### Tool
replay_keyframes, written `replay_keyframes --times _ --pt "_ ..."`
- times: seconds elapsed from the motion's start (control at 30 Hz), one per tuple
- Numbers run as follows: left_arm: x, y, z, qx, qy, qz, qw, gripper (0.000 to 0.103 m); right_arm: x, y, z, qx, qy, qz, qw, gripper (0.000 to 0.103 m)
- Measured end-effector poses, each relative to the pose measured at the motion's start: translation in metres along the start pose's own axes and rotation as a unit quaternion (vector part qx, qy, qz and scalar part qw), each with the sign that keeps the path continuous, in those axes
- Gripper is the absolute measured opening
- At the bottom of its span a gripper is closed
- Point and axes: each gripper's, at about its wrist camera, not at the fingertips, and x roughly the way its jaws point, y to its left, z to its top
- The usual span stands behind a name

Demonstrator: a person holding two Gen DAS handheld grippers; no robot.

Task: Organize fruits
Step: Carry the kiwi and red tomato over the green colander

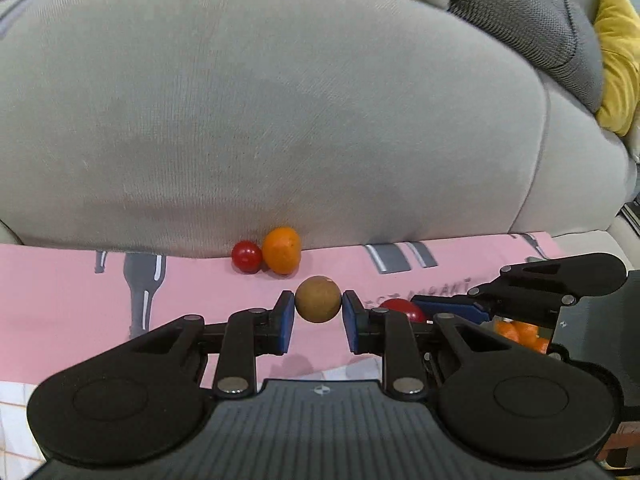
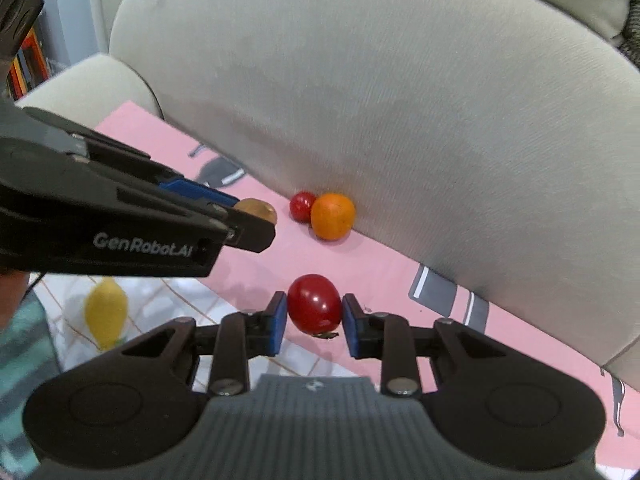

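My left gripper [image 1: 318, 313] is shut on a round brown fruit [image 1: 318, 299], held above the pink cloth [image 1: 80, 300]; the fruit also shows in the right wrist view [image 2: 258, 209]. My right gripper [image 2: 314, 315] is shut on a big red fruit [image 2: 313, 303], which also shows in the left wrist view [image 1: 402, 309] just right of the left gripper. An orange [image 1: 282, 250] and a small red fruit [image 1: 247, 256] lie together on the cloth against the grey cushion; both show in the right wrist view, the orange [image 2: 333, 216] and the red one [image 2: 302, 206].
A large grey sofa cushion [image 1: 280, 100] stands behind the cloth. A yellow lemon [image 2: 106, 312] lies on the tiled white surface [image 2: 160, 308] below left. Several orange fruits [image 1: 520, 332] show behind the right gripper. A yellow pillow [image 1: 618, 52] sits at far right.
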Motion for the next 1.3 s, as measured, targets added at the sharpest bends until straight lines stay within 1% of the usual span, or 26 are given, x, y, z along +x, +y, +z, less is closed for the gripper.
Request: replay_keyframes --times 0.2,0.4,0.67,0.97,1.2,1.3 --pt "-0.03 -0.026 -0.004 0.02 -0.015 -0.002 0.9997 0.028 -0.038 -0.001 -0.009 0.028 -0.029 0.012 0.999 0.026" --pt "-0.045 -0.058 -0.011 0.048 -0.019 -0.015 0.9985 0.028 -0.072 -0.006 -0.026 0.05 -0.051 0.002 0.997 0.026" --pt "-0.057 -0.1 -0.023 0.095 -0.02 -0.035 0.9946 0.028 -0.102 -0.026 -0.06 0.091 -0.052 -0.023 0.994 0.026" --pt "-0.052 -0.139 -0.033 0.14 -0.007 -0.05 0.9888 0.028 -0.117 -0.054 -0.097 0.134 -0.04 -0.052 0.989 0.026" --pt "-0.033 -0.17 -0.043 0.188 0.013 -0.06 0.9801 0.028 -0.121 -0.07 -0.116 0.14 -0.026 -0.077 0.987 0.026" --pt "-0.022 -0.18 -0.046 0.202 0.024 -0.062 0.9772 0.028 -0.121 -0.076 -0.123 0.138 -0.019 -0.088 0.986 0.026"
